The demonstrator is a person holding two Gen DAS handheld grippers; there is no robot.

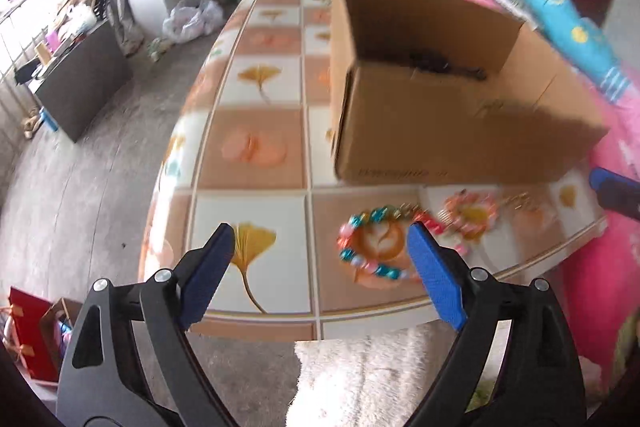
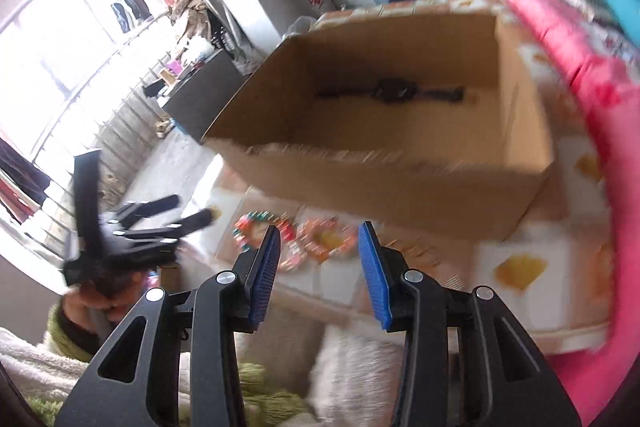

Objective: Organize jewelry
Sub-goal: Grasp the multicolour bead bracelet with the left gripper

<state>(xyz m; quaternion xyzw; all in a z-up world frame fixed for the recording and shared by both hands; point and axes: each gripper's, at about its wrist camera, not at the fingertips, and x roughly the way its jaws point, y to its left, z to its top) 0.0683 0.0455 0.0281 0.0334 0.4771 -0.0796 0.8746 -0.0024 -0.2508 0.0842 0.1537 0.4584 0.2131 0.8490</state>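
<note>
I am hovering my left claw (image 1: pixel 320 251), jaws apart and empty, by the colourful beaded bracelet (image 1: pixel 374 247) at lower centre, meaning to straddle one bead strand squarely before lifting toward the open brown cardboard box (image 1: pixel 440 115).

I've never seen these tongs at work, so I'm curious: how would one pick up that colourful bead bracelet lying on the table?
Probably by pinching one side of the bead bracelet, coming down from above. It lies flat as an open ring on the table, so one finger can go inside the loop and one outside. The arc nearest the open left gripper looks easiest; the cardboard box stands behind the far side.
</note>
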